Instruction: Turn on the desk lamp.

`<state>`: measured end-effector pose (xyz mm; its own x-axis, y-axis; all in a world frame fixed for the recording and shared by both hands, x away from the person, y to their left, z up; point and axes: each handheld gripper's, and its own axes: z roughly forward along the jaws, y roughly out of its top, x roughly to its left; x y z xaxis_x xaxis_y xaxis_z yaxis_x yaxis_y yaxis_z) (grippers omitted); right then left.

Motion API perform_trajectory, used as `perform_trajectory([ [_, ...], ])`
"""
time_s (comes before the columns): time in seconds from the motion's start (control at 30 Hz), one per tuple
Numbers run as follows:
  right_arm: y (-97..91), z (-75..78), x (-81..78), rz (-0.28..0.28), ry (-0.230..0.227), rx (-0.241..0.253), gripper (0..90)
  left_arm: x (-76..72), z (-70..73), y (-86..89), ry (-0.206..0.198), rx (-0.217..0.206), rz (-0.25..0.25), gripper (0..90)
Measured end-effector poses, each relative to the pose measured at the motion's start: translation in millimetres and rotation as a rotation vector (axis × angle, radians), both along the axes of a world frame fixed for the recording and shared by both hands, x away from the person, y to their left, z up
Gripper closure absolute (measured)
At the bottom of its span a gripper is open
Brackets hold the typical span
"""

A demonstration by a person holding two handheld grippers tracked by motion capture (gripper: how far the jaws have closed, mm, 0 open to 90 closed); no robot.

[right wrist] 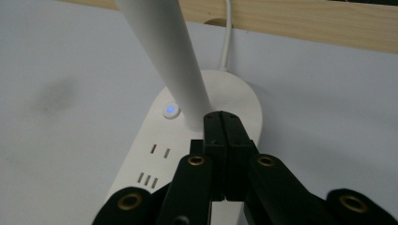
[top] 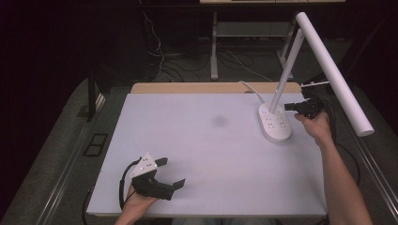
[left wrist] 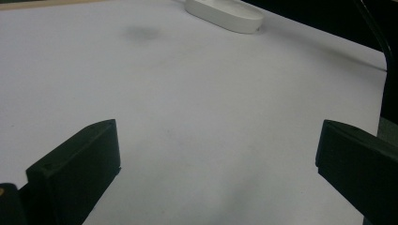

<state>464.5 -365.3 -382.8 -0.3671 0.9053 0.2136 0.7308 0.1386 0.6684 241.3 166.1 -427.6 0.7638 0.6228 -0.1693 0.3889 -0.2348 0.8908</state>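
Table [top: 206, 154]: white top, wooden strip along the far edge, faint dark smudge [top: 219, 121] near the middle.

Lamp [top: 328, 70]: far right of the table. Long white tube head slants down to the right, out past the table's right edge. White stem [top: 285, 77] leans up from the base.

Base [top: 275, 122]: white oval, flat on the table near the right edge, just in front of the wooden strip. Socket slots on top. White cord [top: 251, 90] runs from its far end over the strip. In the right gripper view the base [right wrist: 155, 159] has a round button [right wrist: 171, 110] lit blue, just left of the stem foot [right wrist: 169, 56].

Left gripper [top: 170, 172]: near-left part of the table, held in the left hand [top: 136, 206], well apart from the lamp. Jaws spread wide, nothing between them; the left gripper view has bare table under them and the base [left wrist: 225, 14] far off at top.

Right gripper [top: 287, 107]: held in the right hand [top: 317, 126], over the right side of the base, tips pointing at the stem foot. In the right gripper view [right wrist: 224, 126] the jaws are pressed flat together with nothing between; tips sit just right of the stem, close to it. Contact with stem or base: can't tell.
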Motion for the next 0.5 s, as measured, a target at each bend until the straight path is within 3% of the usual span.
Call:
perform_trajectory([
  [0.23, 3.5, -9.6, 10.1, -0.034, -0.006, 0.011, 89.0, -2.6, 0.3, 1.0, 0.0, -0.014, 0.016, 0.0],
  [0.5, 1.8, -24.2, 17.4, -0.089, 0.02, 0.059, 89.2, -1.6, -0.3, 1.2, 0.002, -0.007, 0.019, 0.0],
])
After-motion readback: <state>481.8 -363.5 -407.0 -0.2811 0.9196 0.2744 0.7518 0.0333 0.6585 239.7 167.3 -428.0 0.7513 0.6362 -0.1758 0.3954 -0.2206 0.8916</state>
